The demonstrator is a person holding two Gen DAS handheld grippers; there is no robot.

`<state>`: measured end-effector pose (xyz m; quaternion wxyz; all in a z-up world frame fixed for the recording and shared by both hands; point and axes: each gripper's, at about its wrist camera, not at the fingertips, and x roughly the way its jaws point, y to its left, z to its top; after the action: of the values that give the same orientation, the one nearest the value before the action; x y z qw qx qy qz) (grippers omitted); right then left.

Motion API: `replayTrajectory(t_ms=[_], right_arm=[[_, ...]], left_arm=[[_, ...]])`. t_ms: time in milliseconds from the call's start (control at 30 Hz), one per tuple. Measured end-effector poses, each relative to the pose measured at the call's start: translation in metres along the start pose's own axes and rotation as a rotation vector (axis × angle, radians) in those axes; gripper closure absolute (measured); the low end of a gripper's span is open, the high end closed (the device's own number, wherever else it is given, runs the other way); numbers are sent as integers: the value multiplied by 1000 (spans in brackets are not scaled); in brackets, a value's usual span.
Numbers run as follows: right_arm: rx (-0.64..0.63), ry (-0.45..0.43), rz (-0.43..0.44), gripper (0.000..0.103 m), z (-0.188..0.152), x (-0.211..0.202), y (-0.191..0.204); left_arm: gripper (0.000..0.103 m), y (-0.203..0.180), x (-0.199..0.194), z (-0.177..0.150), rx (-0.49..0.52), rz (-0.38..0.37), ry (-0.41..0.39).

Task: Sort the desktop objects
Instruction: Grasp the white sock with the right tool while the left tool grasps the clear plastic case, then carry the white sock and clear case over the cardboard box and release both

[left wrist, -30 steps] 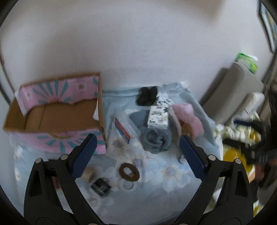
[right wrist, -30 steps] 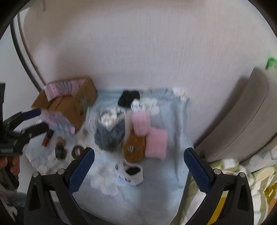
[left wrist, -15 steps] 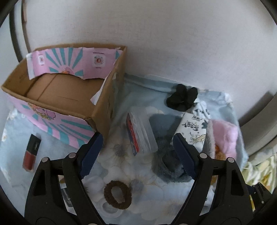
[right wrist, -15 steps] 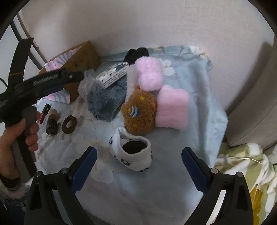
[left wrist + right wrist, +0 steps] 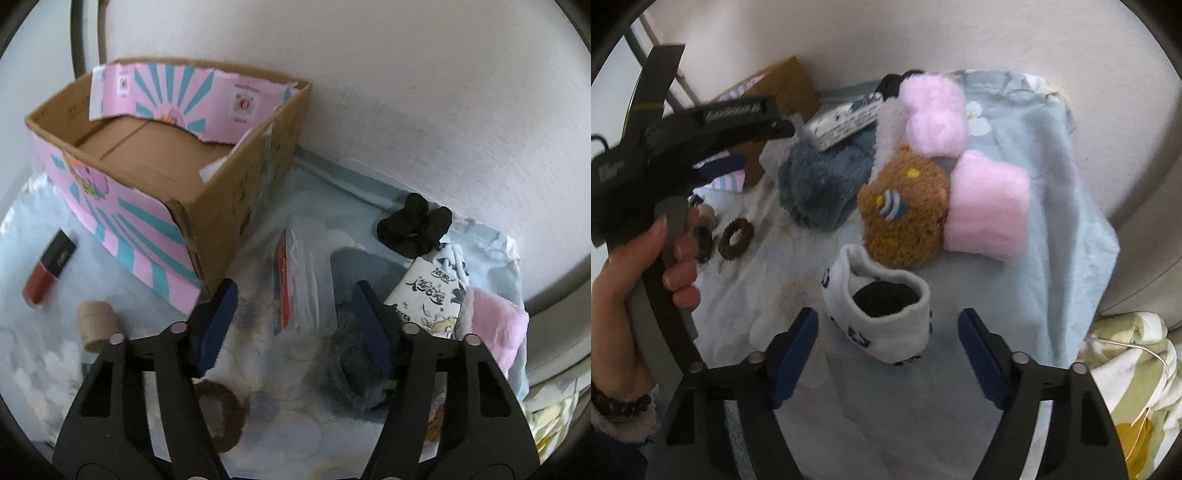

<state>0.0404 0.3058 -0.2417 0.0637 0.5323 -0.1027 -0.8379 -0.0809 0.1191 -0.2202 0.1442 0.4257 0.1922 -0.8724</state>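
My left gripper [image 5: 295, 325] is open, its jaws on either side of a clear plastic case with a red card [image 5: 304, 280] lying beside the open pink cardboard box [image 5: 177, 236]. My right gripper [image 5: 888, 350] is open, just short of a white rolled sock [image 5: 886, 314]. A grey fluffy sock [image 5: 820, 184], a brown fuzzy sock [image 5: 905, 218] and pink fluffy socks [image 5: 986, 206] lie beyond it. The left gripper's body shows in the right wrist view [image 5: 701, 125], held in a hand.
On the blue floral cloth [image 5: 325, 184] lie a red lipstick [image 5: 48, 269], a beige thread spool [image 5: 98, 321], a brown hair tie [image 5: 225, 417], a black scrunchie [image 5: 413, 229] and a printed white packet [image 5: 432, 299]. A wall stands behind; green bedding [image 5: 1126, 387] lies right.
Both grippers have moved down and forward. The left one has closed in on the clear case by the box; the right one has closed in on the white sock.
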Motion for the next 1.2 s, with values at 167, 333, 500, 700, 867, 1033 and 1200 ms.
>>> replayTrajectory(t_ms=[167, 333, 500, 700, 867, 1033, 1200], right_arm=[[-31, 12, -5, 41, 0, 5, 4], [-33, 0, 8, 45, 5, 4, 2], [-31, -2, 25, 57, 7, 5, 3], [-42, -12, 16, 69, 5, -1, 6], [-8, -23, 4, 70, 4, -8, 1], [12, -40, -4, 70, 0, -17, 6], [20, -64, -13, 70, 10, -36, 13]], left_arm=[[58, 7, 13, 3, -59, -20, 46], [62, 10, 22, 5, -55, -54, 90], [74, 6, 21, 5, -14, -83, 94], [79, 11, 19, 4, 5, -121, 98], [79, 14, 5, 2, 72, -146, 85], [79, 9, -21, 2, 191, -183, 82], [79, 5, -57, 15, 316, -214, 27]])
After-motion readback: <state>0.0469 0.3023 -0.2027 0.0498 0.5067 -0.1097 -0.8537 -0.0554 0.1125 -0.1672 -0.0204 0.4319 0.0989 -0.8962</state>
